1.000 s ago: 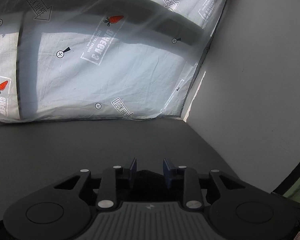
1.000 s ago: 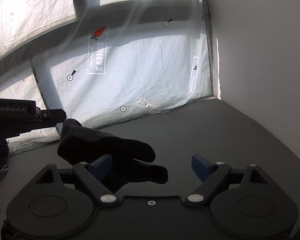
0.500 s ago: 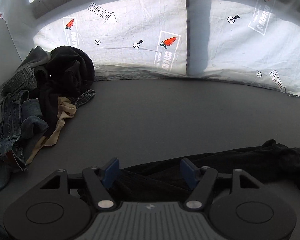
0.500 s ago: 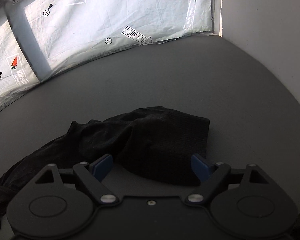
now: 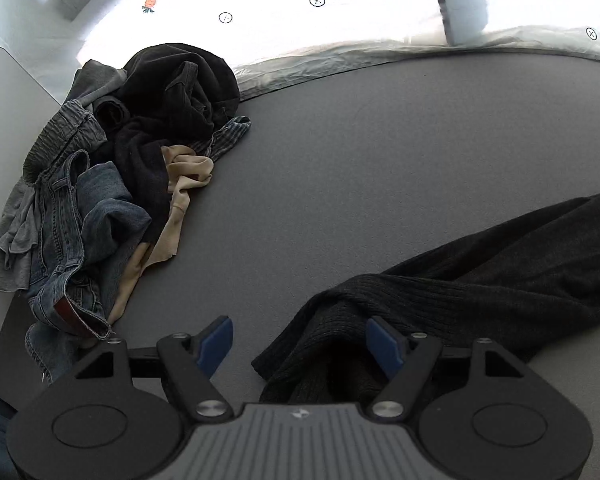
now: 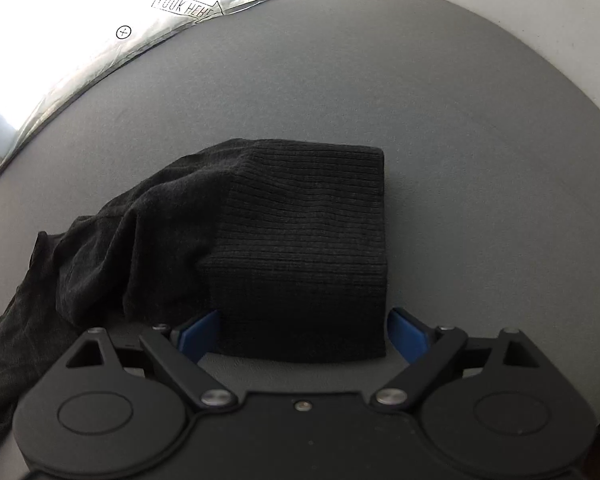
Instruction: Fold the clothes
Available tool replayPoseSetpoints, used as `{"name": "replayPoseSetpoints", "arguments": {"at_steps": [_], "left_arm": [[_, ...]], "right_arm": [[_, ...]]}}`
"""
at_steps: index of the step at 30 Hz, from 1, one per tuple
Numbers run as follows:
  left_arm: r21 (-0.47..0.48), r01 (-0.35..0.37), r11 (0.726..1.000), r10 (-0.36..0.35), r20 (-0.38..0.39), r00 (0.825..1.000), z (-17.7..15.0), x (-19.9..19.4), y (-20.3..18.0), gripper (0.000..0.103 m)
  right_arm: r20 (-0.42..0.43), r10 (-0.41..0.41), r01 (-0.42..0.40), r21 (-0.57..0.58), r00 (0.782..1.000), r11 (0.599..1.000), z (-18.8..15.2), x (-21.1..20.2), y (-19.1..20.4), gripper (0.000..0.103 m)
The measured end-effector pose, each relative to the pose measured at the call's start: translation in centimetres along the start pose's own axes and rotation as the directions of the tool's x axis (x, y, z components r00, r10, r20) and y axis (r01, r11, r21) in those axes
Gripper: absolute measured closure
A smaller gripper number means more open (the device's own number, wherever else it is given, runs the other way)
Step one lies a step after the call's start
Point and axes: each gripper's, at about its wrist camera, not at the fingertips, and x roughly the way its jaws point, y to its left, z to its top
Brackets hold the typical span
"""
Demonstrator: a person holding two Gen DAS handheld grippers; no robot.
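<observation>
A black ribbed knit garment [image 6: 300, 248] lies stretched and rumpled, not yet folded, on the grey surface [image 6: 460, 140]. The right hand-held gripper [image 6: 303, 330] straddles its squared end, jaws wide, having just been opening. The left hand-held gripper [image 5: 298, 344], also opening, gapes over its other end. At ten o'clock, a heap of unfolded clothes [image 5: 112, 184] waits.

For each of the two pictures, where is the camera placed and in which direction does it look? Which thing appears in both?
Left wrist: sits on the left gripper, looking down across the grey table to a clothes pile; only its open blue fingers show.
Right wrist: sits on the right gripper, looking down at the table's far corner; its open fingers flank the ribbed hem.
Shared: the black knit garment, the table, and the printed sheet.
</observation>
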Motion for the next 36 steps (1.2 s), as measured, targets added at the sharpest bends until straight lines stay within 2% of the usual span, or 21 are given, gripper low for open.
{"name": "replayPoseSetpoints", "arguments": {"at_steps": [4,7,8,9,10,11,12,13,15,18,21,24,26,29,31,33,36], "left_arm": [[0.036,0.019,0.999,-0.019,-0.001,1.000,0.2,1.2,-0.6,0.029],[0.018,0.041,0.999,-0.041,-0.025,0.999,0.2,1.8,-1.1,0.029],[0.008,0.046,0.999,-0.046,-0.034,0.998,0.2,1.9,-1.2,0.031],[-0.002,0.050,0.999,-0.050,-0.043,0.998,0.2,2.1,-1.3,0.038],[-0.012,0.053,0.999,-0.053,-0.051,0.997,0.2,2.2,-1.4,0.051],[-0.025,0.048,0.999,-0.049,-0.057,0.997,0.1,2.3,-1.5,0.059],[-0.044,0.037,0.998,-0.039,-0.066,0.997,0.1,2.4,-1.5,0.075],[-0.063,0.028,0.998,-0.032,-0.071,0.997,0.1,2.5,-1.6,0.081],[-0.098,0.021,0.995,-0.027,-0.061,0.998,0.3,2.5,-1.4,0.087],[-0.133,-0.001,0.991,-0.002,-0.021,1.000,1.7,2.3,-1.1,0.089],[-0.171,-0.032,0.985,0.042,0.055,0.998,4.6,2.1,-0.7,0.090],[-0.202,-0.012,0.979,0.044,0.151,0.988,8.4,1.4,-0.2,0.090],[-0.225,0.008,0.974,0.046,0.236,0.971,11.5,0.0,0.2,0.090],[-0.278,0.053,0.959,0.050,0.353,0.934,15.3,-2.7,1.6,0.090],[-0.318,0.090,0.944,0.062,0.439,0.896,17.6,-5.4,3.4,0.090],[-0.345,0.103,0.933,0.092,0.505,0.858,18.8,-8.0,5.0,0.090],[-0.374,0.107,0.921,0.131,0.558,0.819,19.0,-11.5,7.0,0.090]], "right_arm": [[0.012,-0.021,0.021,-0.038,1.000,0.999,-0.2,0.2,0.5,0.014],[0.014,-0.028,0.029,-0.067,0.999,0.997,0.2,0.2,0.8,0.028],[0.013,-0.026,0.027,-0.068,1.000,0.997,0.4,0.2,0.8,0.035],[0.012,-0.024,0.024,-0.069,1.000,0.997,0.6,0.1,0.7,0.042],[0.011,-0.021,0.022,-0.070,1.000,0.997,0.8,0.1,0.7,0.045],[0.014,-0.016,0.017,-0.080,1.000,0.997,1.0,-0.1,0.8,0.052],[0.017,-0.011,0.013,-0.092,1.000,0.996,1.2,-0.2,0.9,0.061],[0.025,-0.006,0.009,-0.108,1.000,0.994,1.3,-0.5,0.9,0.065],[0.052,0.004,0.003,-0.132,0.999,0.991,1.8,-0.8,1.1,0.075],[0.132,0.032,-0.012,-0.145,0.991,0.989,2.8,-2.2,1.7,0.083],[0.230,0.061,-0.026,-0.153,0.971,0.988,4.8,-4.0,2.6,0.085],[0.329,0.115,-0.062,-0.167,0.937,0.984,7.7,-6.0,4.1,0.087],[0.387,0.160,-0.098,-0.176,0.908,0.980,9.3,-7.4,5.1,0.087],[0.494,0.232,-0.142,-0.212,0.838,0.967,11.3,-11.0,6.6,0.088],[0.552,0.277,-0.179,-0.226,0.787,0.958,12.2,-13.4,7.4,0.088],[0.596,0.322,-0.229,-0.229,0.736,0.946,12.7,-15.8,7.6,0.088],[0.686,0.336,-0.222,-0.252,0.645,0.942,12.7,-19.8,7.9,0.088]]}}
